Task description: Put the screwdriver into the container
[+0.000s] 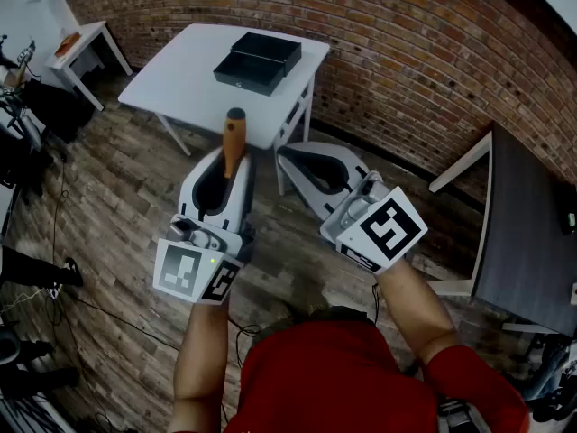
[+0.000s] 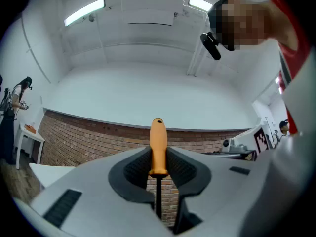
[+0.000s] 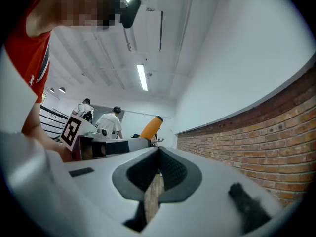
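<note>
A screwdriver [image 1: 234, 142] with an orange handle stands out beyond the tips of my left gripper [image 1: 227, 162]. In the left gripper view its dark shaft runs down between the jaws, which are shut on the screwdriver [image 2: 158, 144]. The left gripper [image 2: 158, 158] tilts up towards the ceiling. A black open container [image 1: 257, 61] sits on the white table [image 1: 180, 79] ahead, well beyond both grippers. My right gripper [image 1: 293, 158] hangs beside the left one, shut with nothing in it [image 3: 159, 152]. The orange handle [image 3: 150, 127] also shows in the right gripper view.
A brick wall [image 1: 406, 52] runs behind the white table. A dark table [image 1: 532, 233] stands at the right and a small white table [image 1: 86, 43] at the far left. Cables and dark gear [image 1: 36, 106] lie on the wooden floor at left. Two people stand in the background [image 3: 111, 122].
</note>
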A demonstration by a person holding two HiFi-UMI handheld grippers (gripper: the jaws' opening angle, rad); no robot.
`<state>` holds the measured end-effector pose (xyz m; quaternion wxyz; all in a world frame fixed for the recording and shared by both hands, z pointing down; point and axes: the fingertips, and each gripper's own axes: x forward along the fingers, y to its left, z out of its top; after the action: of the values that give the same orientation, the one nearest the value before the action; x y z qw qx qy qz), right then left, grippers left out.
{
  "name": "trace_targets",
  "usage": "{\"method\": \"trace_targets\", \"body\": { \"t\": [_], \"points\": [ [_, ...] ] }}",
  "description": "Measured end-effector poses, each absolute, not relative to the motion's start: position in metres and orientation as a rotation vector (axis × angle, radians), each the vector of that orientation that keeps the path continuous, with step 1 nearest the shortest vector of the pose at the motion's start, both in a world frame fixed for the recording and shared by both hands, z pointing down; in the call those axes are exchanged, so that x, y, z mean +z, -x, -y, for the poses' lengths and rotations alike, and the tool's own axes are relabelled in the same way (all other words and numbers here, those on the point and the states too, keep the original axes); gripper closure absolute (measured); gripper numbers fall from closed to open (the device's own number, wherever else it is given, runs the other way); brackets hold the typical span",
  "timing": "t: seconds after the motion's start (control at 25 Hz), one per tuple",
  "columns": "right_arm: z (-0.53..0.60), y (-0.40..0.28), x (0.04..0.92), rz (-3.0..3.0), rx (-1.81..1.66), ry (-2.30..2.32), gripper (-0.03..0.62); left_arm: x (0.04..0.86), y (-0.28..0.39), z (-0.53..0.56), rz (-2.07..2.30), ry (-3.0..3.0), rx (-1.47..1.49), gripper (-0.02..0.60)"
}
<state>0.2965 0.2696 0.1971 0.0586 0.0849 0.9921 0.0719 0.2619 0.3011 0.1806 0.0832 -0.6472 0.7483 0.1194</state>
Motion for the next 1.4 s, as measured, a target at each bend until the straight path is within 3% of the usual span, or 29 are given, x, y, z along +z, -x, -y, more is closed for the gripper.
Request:
{"method": "trace_targets", "body": {
  "t": [1.4],
  "points": [
    [-0.301,-0.248,0.208,-3.046,0.165,-0.163,0.563,0.192,-0.203,-0.339,-2.182,2.001,0.388,0.489]
  ]
}}
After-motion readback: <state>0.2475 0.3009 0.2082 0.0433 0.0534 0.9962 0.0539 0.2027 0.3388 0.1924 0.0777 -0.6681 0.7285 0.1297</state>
